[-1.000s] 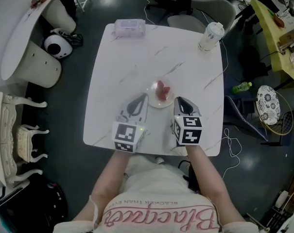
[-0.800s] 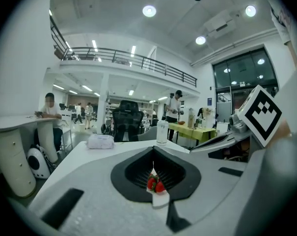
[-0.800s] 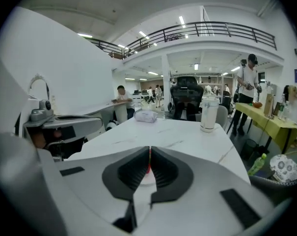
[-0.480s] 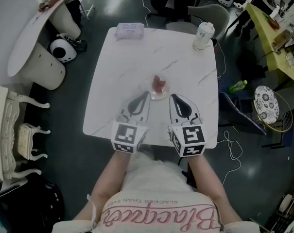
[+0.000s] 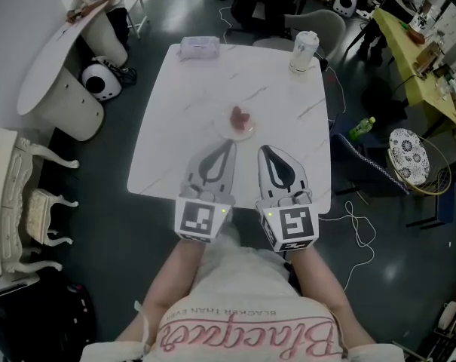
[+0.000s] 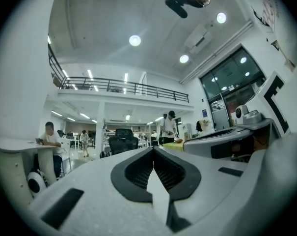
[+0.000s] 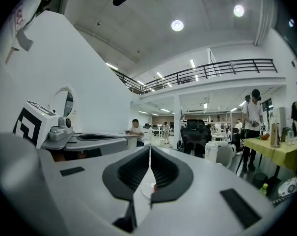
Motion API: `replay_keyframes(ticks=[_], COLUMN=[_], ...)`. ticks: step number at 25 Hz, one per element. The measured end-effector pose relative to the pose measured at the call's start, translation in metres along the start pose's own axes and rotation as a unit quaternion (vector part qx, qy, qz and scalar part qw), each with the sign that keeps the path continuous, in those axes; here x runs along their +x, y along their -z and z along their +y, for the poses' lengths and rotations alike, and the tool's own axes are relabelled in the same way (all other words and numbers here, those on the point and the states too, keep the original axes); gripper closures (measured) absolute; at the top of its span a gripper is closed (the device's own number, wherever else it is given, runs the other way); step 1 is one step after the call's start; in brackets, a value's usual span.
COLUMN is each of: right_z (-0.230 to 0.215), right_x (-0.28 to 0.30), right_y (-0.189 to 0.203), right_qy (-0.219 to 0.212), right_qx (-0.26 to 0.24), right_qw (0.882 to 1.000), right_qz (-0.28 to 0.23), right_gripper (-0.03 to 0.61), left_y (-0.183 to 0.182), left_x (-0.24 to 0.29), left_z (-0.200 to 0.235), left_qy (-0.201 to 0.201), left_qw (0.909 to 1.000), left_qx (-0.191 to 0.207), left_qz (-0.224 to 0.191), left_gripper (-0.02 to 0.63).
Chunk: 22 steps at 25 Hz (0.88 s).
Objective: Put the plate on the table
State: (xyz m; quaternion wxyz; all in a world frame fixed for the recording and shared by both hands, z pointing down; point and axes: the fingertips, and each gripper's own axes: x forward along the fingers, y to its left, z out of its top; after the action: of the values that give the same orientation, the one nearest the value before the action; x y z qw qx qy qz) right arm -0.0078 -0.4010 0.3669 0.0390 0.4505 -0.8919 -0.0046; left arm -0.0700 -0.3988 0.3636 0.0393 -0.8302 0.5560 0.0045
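Plate (image 5: pixel 241 129) resting flat near the middle of the white marbled table (image 5: pixel 184 104), with a small red piece of food (image 5: pixel 238 116) on it. Left gripper (image 5: pixel 227 148) and right gripper (image 5: pixel 264 151) side by side over the near part of the table, both pointing away from the person. Tips just short of the plate's near rim, one to either side, touching no part of it in the head view. Jaws of both pressed together, pad against pad, nothing clamped between them. In the right gripper view, only a sliver of the plate and a red fleck showing low through the gap behind the closed tips; in the left gripper view, just bare table surface there. Marker cubes (image 5: pixel 201 219) at the rear of each gripper, close to the table's near edge. At the far right corner, a lidded cup (image 5: pixel 304 50); along the far edge to the left, a pale flat box (image 5: pixel 200 47), both well apart from the plate.
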Motion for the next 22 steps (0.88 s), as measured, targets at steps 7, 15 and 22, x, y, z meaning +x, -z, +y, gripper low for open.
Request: replay_keyframes(ticks=[7, 15, 22], right_z=[0.013, 0.036, 0.056], right_x=[-0.050, -0.084, -0.101], right_y=[-0.013, -0.010, -0.016], right_qy=[0.000, -0.012, -0.019], right_qx=[0.016, 0.020, 0.013], right_qw=[0.999, 0.999, 0.999], right_qz=[-0.036, -0.036, -0.043], right_gripper=[0.569, 0.569, 0.569], left_y=[-0.016, -0.020, -0.025], left_x=[-0.033, -0.065, -0.087], left_z=[-0.037, -0.059, -0.066], left_qy=[0.005, 0.009, 0.012], left_qw=[0.9999, 0.9998, 0.9996], left_qx=[0.003, 0.013, 0.024], left_qz=[-0.011, -0.010, -0.009], left_gripper=[0.609, 0.609, 0.609])
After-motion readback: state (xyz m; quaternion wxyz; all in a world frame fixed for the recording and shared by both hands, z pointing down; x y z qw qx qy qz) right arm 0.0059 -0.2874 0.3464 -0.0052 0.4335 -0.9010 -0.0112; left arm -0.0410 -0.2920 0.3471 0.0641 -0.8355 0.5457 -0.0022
